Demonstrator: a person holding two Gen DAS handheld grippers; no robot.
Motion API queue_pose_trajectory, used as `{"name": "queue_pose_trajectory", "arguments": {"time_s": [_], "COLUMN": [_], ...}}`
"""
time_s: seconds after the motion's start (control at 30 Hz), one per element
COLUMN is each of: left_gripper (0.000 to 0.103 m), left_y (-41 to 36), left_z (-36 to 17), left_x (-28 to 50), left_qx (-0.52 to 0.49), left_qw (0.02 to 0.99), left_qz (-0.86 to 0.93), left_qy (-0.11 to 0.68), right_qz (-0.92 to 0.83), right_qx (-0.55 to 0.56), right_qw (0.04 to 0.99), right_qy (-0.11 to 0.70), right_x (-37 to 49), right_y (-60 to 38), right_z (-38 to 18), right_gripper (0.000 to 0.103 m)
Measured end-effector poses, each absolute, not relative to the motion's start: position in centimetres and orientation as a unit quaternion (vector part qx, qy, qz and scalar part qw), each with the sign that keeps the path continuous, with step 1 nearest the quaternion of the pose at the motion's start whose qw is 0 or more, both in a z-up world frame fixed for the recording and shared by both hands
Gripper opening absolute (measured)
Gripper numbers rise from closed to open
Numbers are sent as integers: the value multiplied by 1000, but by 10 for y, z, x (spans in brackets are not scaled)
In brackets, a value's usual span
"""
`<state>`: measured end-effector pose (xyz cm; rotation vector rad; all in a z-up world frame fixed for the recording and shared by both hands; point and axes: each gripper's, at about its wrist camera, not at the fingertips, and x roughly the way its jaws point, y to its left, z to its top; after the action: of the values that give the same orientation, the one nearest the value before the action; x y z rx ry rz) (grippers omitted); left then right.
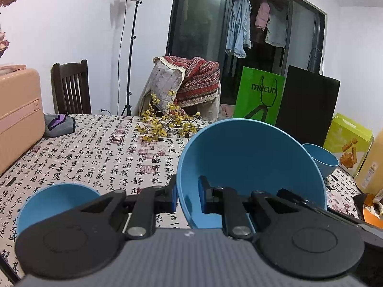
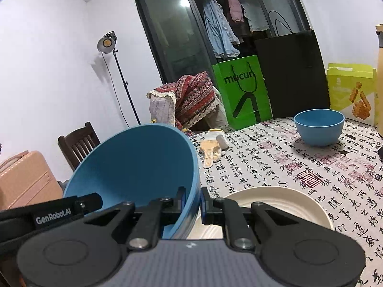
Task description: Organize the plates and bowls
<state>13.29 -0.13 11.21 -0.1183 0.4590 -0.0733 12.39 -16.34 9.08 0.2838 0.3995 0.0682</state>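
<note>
Between both tongs | large blue bowl (image 1: 251, 167) | rim clamped each side

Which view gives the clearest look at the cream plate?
The right wrist view. The cream plate lies on the table just beyond the right hand-held gripper, most of its rim visible. The left wrist view shows none of it, only blue bowls.

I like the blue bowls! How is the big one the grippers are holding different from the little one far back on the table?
The big blue bowl is tipped on its side, lifted by its rim; the small blue bowl stands upright on the tablecloth. The big one is clamped by the left gripper and right gripper; nothing touches the small one. The big bowl looks wider. Both are plain blue and empty.
</note>
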Motion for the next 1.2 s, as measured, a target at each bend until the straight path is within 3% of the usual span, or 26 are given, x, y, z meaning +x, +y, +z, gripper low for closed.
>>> {"name": "queue_pose_trajectory", "arguments": {"time_s": [1.2], "left_gripper": [16], "left_y": [43], "left_z": [111], "left_x": [116], "left_qx": [-85], "left_qw": [973], "left_qz": [-22], "left_qy": [216], "right_qz": [66], "right_qx": [127], "right_qw": [970], "right_qy": [197], "right_x": [120], "right_y": [-122], "right_z": [93], "right_gripper": [12]}}
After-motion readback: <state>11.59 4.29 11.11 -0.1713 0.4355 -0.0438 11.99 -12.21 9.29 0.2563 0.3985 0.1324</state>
